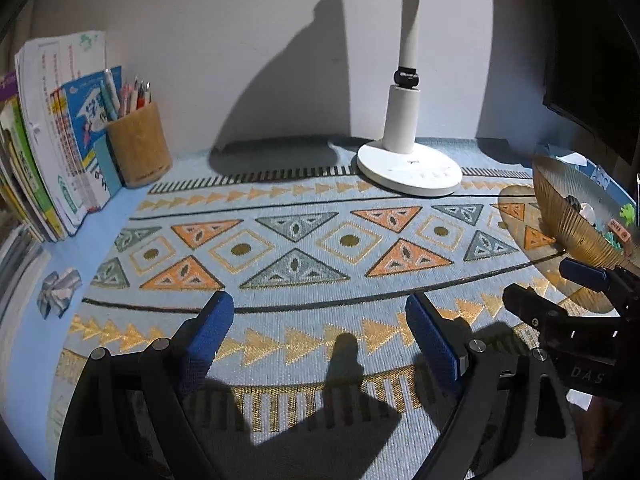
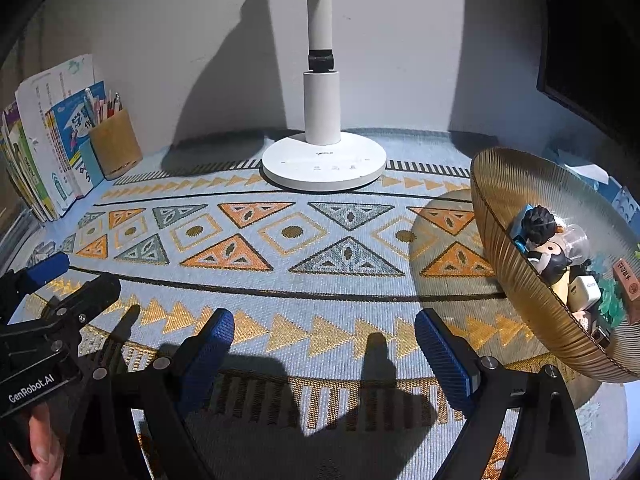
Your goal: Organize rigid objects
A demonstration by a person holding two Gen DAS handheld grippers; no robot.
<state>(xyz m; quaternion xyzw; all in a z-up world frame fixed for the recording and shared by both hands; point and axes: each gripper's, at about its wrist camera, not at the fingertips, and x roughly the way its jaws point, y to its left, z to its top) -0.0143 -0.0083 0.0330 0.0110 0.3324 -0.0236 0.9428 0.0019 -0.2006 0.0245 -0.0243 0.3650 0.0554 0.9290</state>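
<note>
A ribbed amber glass bowl [image 2: 516,280] stands at the right of the patterned mat and holds several small things: a dark-haired figurine [image 2: 540,224], a clear cup, a white block, green bits and an orange-brown stamp [image 2: 628,284]. The same bowl [image 1: 568,220] shows at the right edge of the left wrist view. My right gripper [image 2: 324,332] hovers open over the mat, left of the bowl, nothing between its blue pads. My left gripper [image 1: 320,320] is open too, empty, over the mat's middle. Each gripper shows in the other's view, left gripper [image 2: 64,276] and right gripper [image 1: 560,284].
A white desk lamp [image 2: 324,160] stands at the back centre. Books [image 1: 52,152] and a wooden pen holder [image 1: 140,144] line the left wall. A small crumpled grey-white object [image 1: 58,290] lies left of the mat. A dark monitor edge sits at the upper right.
</note>
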